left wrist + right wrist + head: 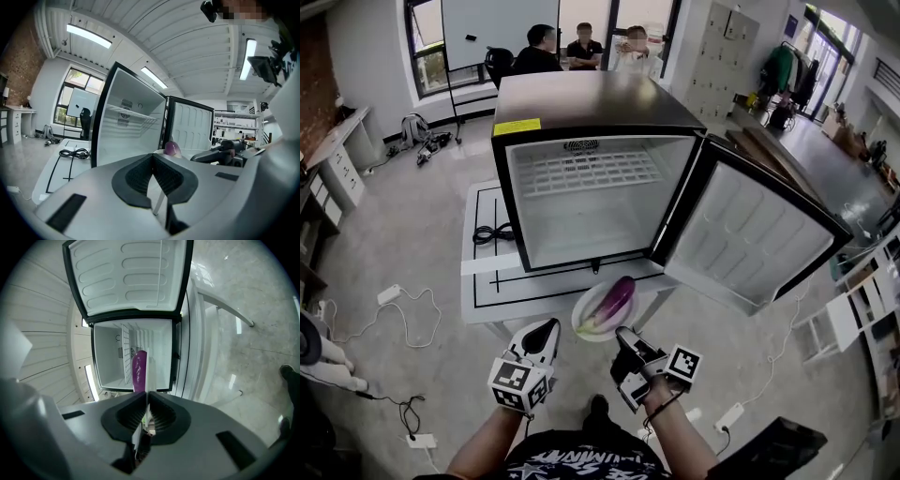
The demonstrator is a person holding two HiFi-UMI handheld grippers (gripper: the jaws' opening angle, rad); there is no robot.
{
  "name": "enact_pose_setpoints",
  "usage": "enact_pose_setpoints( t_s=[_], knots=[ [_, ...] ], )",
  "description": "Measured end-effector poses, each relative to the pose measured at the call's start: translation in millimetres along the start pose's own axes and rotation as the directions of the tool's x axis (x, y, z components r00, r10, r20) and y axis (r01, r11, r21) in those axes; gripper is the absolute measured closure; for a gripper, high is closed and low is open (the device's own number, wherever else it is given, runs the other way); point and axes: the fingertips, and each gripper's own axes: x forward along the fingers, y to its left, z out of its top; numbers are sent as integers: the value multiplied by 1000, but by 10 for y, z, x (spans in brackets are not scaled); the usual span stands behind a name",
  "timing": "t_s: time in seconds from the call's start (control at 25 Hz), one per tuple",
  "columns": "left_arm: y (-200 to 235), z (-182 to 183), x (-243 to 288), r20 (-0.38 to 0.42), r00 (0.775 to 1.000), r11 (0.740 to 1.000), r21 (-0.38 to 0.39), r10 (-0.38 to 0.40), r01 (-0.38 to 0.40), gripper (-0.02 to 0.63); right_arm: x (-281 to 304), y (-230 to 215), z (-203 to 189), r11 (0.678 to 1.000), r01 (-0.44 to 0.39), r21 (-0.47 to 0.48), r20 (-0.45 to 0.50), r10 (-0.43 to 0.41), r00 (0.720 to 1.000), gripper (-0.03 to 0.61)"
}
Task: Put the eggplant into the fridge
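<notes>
The left gripper [546, 334] and the right gripper [624, 343] are each closed tightly on the rim of the plate [586, 322]. The eggplant [618, 297] lies on the plate just beyond the fingertips, in front of the open fridge [581, 98]. It looks smooth, light and quite firm, so I think it can roll or slide; if gripped directly, its thick middle seems the best place.

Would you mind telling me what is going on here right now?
A person holds a gripper in each hand. The left gripper and the right gripper are both shut on the rim of a white plate that carries a purple eggplant. The plate is held in front of a small fridge whose door stands wide open. The eggplant is not yet inside.
</notes>
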Motion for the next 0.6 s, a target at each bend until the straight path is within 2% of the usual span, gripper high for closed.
enact_pose_setpoints(
  t_s=[0.4,0.6],
  knots=[
    [-27,81,427,18,993,994,-1,114,-114,604,210,-30,540,1000,1,-3,-105,-1,994,555],
    [-39,39,550,21,983,984,-16,180,-180,604,358,-103,643,1000,10,-15,-194,-13,981,555]
  ],
)
